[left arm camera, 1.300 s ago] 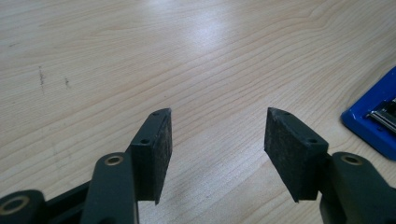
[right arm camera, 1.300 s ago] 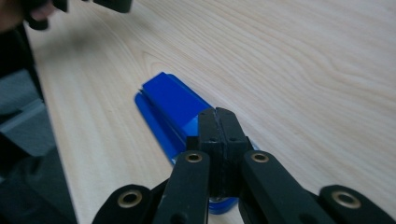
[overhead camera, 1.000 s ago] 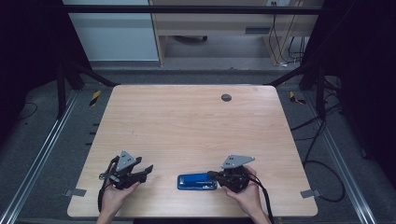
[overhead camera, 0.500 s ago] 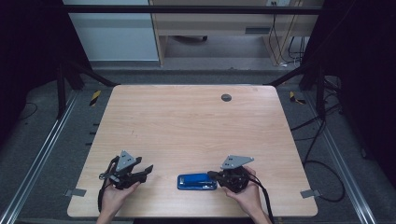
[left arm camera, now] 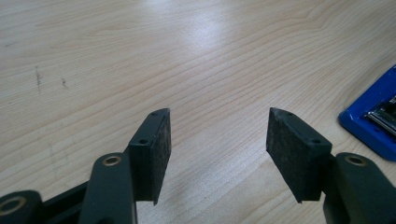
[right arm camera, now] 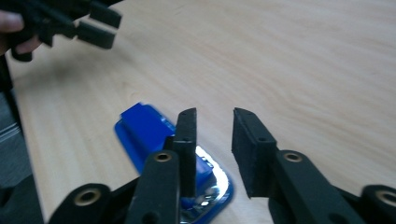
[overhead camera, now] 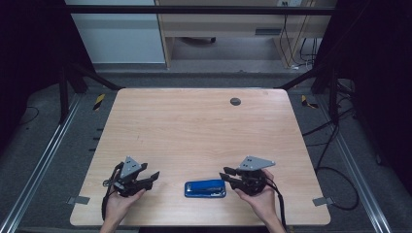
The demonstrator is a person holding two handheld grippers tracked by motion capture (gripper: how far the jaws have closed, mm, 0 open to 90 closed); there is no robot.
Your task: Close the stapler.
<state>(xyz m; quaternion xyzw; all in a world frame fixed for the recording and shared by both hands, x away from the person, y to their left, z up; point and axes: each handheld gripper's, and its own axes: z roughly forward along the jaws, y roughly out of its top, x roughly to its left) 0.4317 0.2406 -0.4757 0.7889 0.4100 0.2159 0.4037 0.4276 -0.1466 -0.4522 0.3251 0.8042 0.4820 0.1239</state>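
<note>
A blue stapler [overhead camera: 205,189] lies flat near the front edge of the wooden table [overhead camera: 194,131]. It also shows at the right edge of the left gripper view [left arm camera: 373,126] and under the jaws in the right gripper view [right arm camera: 144,130]. My right gripper [overhead camera: 223,174] sits just off the stapler's right end. Its jaws [right arm camera: 214,121] have just been opening and are open, with only bare table between them. My left gripper [overhead camera: 154,177] rests left of the stapler, open and empty [left arm camera: 217,135]. It appears far off in the right gripper view [right arm camera: 109,27].
A small dark round grommet [overhead camera: 235,101] sits near the table's far edge. Metal frame rails run along both sides of the table, and cables lie on the floor at the right [overhead camera: 335,170]. A cabinet and shelving stand beyond the far edge.
The right gripper's jaws have parted from shut to open beside the stapler's right end. The left gripper and the stapler have stayed where they were.
</note>
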